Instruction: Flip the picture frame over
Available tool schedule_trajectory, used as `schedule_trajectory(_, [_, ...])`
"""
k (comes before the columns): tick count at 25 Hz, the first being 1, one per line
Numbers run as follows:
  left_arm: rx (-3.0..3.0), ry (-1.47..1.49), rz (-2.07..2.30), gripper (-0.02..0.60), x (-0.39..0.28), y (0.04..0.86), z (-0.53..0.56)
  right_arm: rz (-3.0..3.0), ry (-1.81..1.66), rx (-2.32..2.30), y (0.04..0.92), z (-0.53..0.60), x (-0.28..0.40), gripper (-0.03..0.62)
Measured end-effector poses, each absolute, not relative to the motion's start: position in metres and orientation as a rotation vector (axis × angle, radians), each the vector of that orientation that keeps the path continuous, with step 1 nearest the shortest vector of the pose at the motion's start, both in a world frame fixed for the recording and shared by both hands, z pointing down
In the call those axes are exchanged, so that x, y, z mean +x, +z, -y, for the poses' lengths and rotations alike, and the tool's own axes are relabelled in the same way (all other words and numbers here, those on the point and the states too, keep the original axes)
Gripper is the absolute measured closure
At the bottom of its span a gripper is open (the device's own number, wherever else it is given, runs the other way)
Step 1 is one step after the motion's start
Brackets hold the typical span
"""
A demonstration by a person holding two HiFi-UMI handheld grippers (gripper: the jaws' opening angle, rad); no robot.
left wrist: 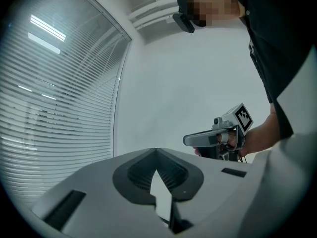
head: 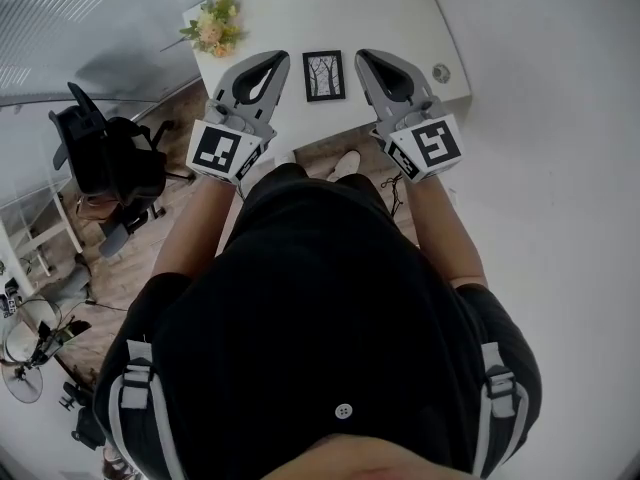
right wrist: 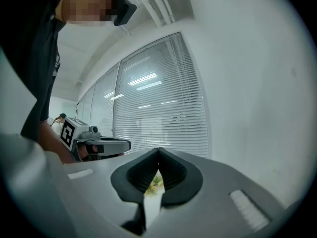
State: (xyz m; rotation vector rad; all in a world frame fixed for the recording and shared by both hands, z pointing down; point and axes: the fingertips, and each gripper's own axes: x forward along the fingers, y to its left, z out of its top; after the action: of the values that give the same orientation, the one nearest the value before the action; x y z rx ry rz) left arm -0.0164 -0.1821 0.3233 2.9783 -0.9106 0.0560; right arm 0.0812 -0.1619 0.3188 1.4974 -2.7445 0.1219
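- Picture frame lies on the white table with its tree print facing up. It is close to the near edge, between my two grippers and touching neither.
- Bare tabletop is open beyond the frame. Flowers sit at the far left corner and a small round object sits by the right edge.
- A black chair stands left of the table, well apart from it.
- Left gripper is held level and points across the table, jaws pressed together on nothing.
- Right gripper is in the same pose, jaws clenched and empty.
- My forearms run parallel, one on either side of my torso.
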Motion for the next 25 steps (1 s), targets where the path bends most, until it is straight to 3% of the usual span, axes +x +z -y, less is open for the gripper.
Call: schedule_trajectory(25, [2.955, 0.090, 0.941, 0.577, -0.018, 0.333, 0.187, 2.707, 0.178, 1.529, 0.336, 0.163, 0.095, 0.585])
